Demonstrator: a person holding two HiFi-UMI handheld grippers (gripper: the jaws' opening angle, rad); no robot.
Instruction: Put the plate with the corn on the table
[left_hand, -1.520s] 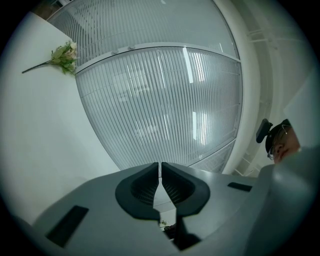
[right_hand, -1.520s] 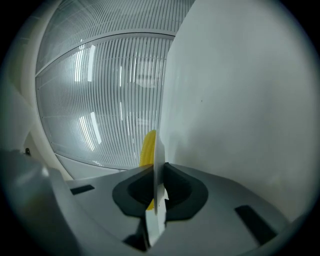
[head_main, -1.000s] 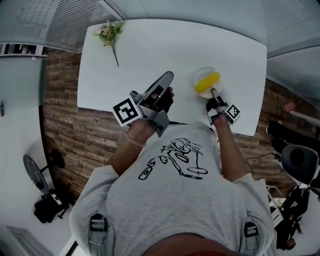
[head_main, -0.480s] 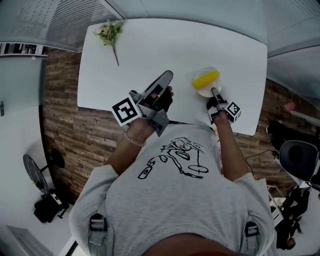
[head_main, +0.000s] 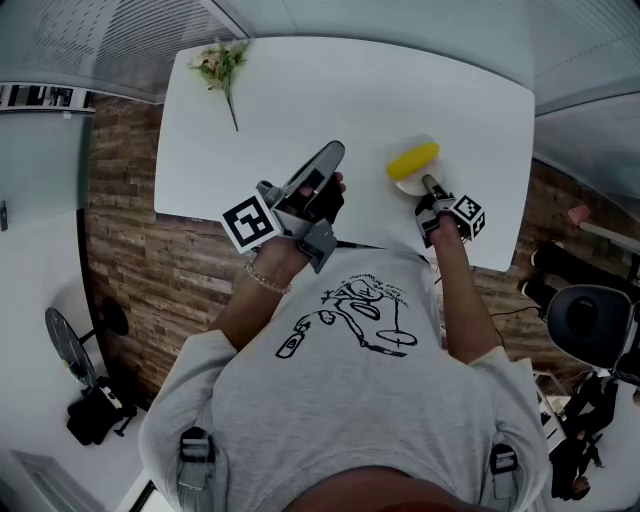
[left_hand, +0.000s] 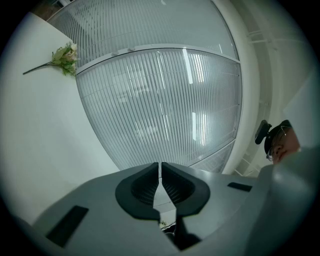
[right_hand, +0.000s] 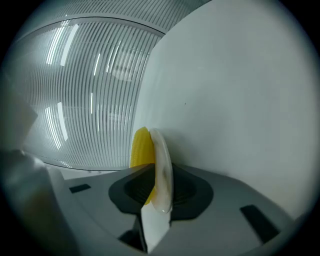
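The release step is judged in hand: the plate (head_main: 404, 185) with corn (head_main: 413, 160) lies on the table (head_main: 350, 90), its rim between the right gripper's (right_hand: 159, 187) opening jaws, while the left gripper (left_hand: 160, 176) is closed and empty; a clean withdrawal is called for next.

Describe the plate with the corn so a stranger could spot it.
On the white table, toward the near edge on the person's right, lies a pale plate, its rim between the right gripper's opening jaws. It alone carries a yellow corn cob; the flower lies far left.
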